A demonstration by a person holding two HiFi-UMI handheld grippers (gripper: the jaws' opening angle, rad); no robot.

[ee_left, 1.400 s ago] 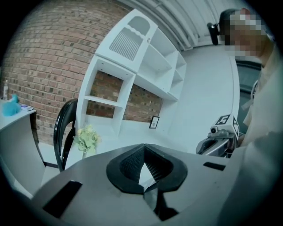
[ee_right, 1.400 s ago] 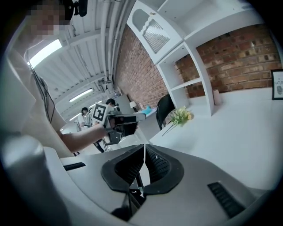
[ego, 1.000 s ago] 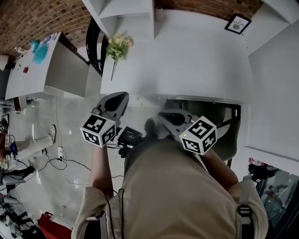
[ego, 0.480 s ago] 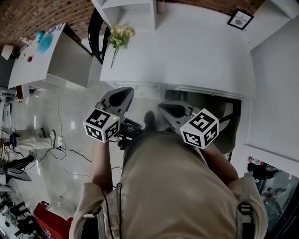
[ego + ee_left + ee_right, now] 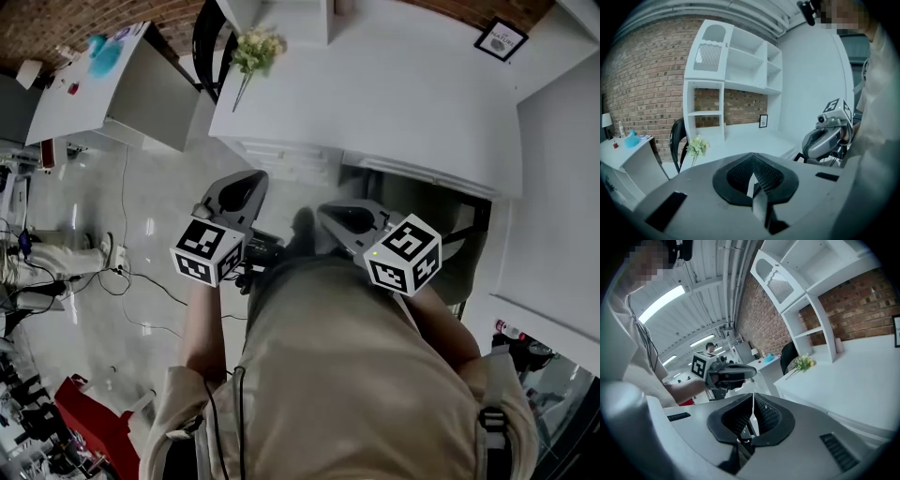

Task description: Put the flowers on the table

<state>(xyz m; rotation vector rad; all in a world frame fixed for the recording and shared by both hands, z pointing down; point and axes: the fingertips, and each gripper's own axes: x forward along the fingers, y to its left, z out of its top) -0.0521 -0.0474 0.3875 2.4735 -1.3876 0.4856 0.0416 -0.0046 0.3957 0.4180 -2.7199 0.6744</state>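
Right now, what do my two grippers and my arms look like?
Both the left gripper and right gripper have smooth grey shells with black ribbed pads set in a dark recess. Each carries a white cube printed with black square markers. Your shirt is beige and short-sleeved.

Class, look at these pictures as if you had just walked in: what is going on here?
A person stands just short of the white table, holding a gripper in each hand at waist height. The left gripper and the right gripper are both shut with nothing between their jaws, and both point toward the table. The flowers lie on the table's far left corner, well apart from both grippers.
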